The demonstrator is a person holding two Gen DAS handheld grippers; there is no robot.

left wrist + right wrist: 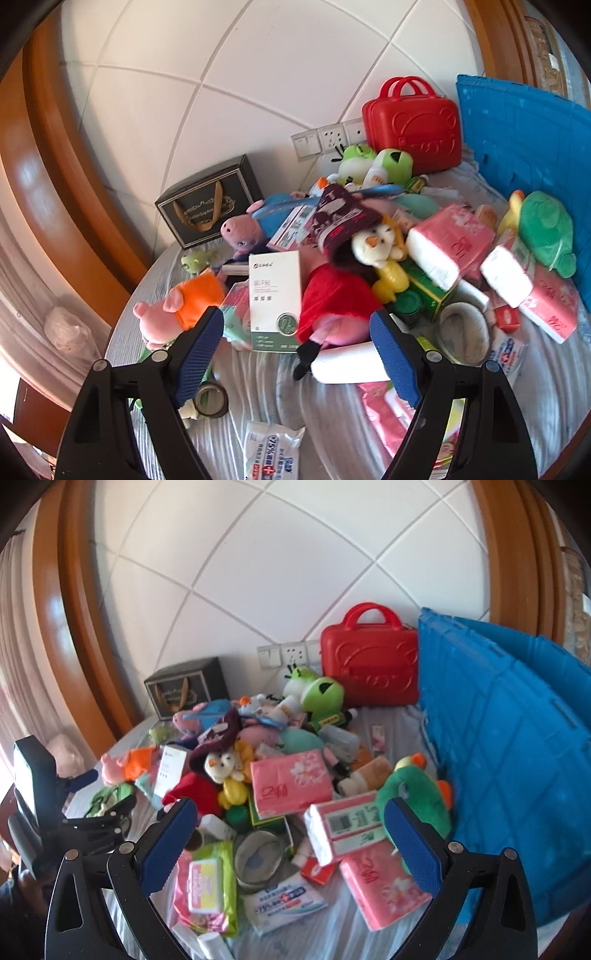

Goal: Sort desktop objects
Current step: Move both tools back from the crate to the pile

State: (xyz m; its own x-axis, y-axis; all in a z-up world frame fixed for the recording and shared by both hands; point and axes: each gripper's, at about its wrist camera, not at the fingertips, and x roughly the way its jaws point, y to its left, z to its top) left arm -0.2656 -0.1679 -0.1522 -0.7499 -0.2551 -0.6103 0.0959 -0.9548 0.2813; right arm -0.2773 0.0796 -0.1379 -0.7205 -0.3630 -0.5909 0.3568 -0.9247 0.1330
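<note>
Two claws stand open and empty over the heap on the striped cloth: the left claw (297, 332), nearer the left edge, has the upright white box (274, 299) just ahead between its jaws, long axis standing. The right claw (290, 840) faces tissue packs (343, 829) lying crosswise. At the far edge the black box (210, 206) and red case (413, 127) are shut; the blue crate (498, 738) at the right edge hides its contents.
</note>
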